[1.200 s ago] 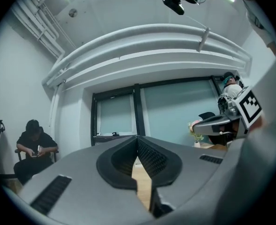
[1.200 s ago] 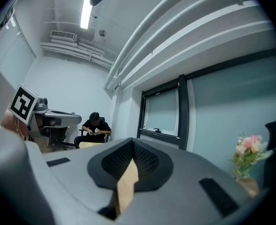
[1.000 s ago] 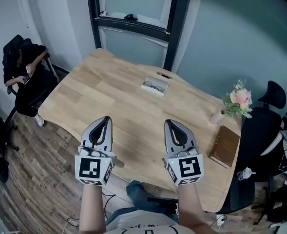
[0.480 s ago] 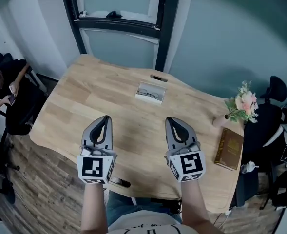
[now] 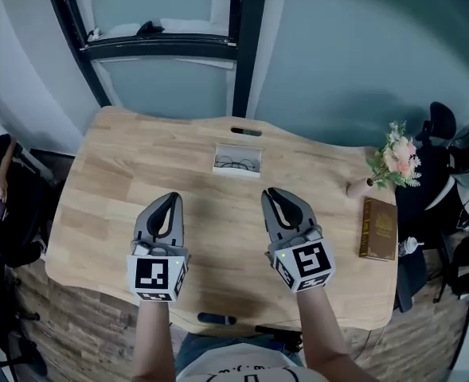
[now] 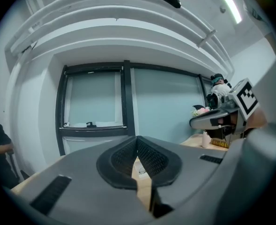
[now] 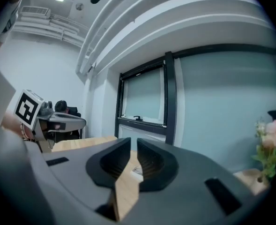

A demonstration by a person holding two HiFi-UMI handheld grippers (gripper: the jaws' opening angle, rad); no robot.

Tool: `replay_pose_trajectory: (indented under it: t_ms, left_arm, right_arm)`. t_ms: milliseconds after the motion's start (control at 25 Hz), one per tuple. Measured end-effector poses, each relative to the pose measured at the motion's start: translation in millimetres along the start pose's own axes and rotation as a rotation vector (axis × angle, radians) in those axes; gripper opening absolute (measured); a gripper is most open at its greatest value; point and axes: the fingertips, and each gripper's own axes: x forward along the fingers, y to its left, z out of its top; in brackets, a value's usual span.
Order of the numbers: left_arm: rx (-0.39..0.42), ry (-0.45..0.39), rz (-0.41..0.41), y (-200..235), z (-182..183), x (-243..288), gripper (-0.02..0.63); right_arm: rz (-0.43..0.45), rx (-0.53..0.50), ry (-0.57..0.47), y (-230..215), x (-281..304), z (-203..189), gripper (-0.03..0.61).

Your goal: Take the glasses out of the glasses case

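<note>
An open white glasses case (image 5: 236,173) lies on the far middle of the wooden table (image 5: 123,181), with thin dark-framed glasses (image 5: 238,163) inside it. My left gripper (image 5: 170,200) and right gripper (image 5: 271,195) hover side by side over the table's near half, short of the case, both pointing at it. The left gripper (image 6: 137,139) is shut and empty. The right gripper (image 7: 130,145) is almost shut; its jaws are opening a thin slit with nothing between them. A sliver of the case (image 6: 141,171) shows past the left jaws, and the case (image 7: 137,170) past the right ones.
A brown book (image 5: 378,229) lies at the table's right edge, and a small vase of pink flowers (image 5: 393,161) stands behind it. A dark pen (image 5: 218,319) lies at the near edge. A black cable slot (image 5: 240,131) sits behind the case. Office chairs flank the table.
Both grippers have moved forward over the table toward the case, side by side. The case now sits nearer and squarely ahead of them.
</note>
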Motion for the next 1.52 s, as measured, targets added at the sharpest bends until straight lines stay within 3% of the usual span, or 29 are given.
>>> replay_pose_trajectory:
  t_ms: [80,120,320,680,1000,1320,1520]
  left_arm:
    - [-0.009,0.006,-0.024,5.6,-6.4,12.0,0.015]
    - [-0.013,0.010,-0.035,8.2,-9.6,17.5,0.015]
    - [-0.031,0.030,-0.071,20.5,-24.6,36.0,0.015]
    - [-0.028,0.089,-0.076,46.1,-58.7,61.2,0.015]
    - [-0.020,0.119,-0.130,43.2,-77.0,77.7,0.015]
    - [-0.062,0.167,-0.106,61.2,-103.5,84.0,0.015]
    - [-0.062,0.187,-0.077,75.0,-114.1,80.7,0.015]
  right_arm:
    - [0.023,0.027,0.017,-1.0,15.7,-5.3,0.138]
    - [0.038,0.019,0.034,-2.1,24.7,-9.1,0.153]
    - [0.136,-0.144,0.177,-13.6,76.2,-40.5,0.148]
    - [0.316,-0.393,0.553,-30.2,163.7,-137.8,0.103]
    - [0.463,-0.625,0.773,-40.0,210.8,-200.1,0.086]
    - [0.591,-0.671,0.912,-38.3,229.5,-233.2,0.082]
    - [0.611,-0.680,0.959,-40.5,233.7,-241.8,0.021]
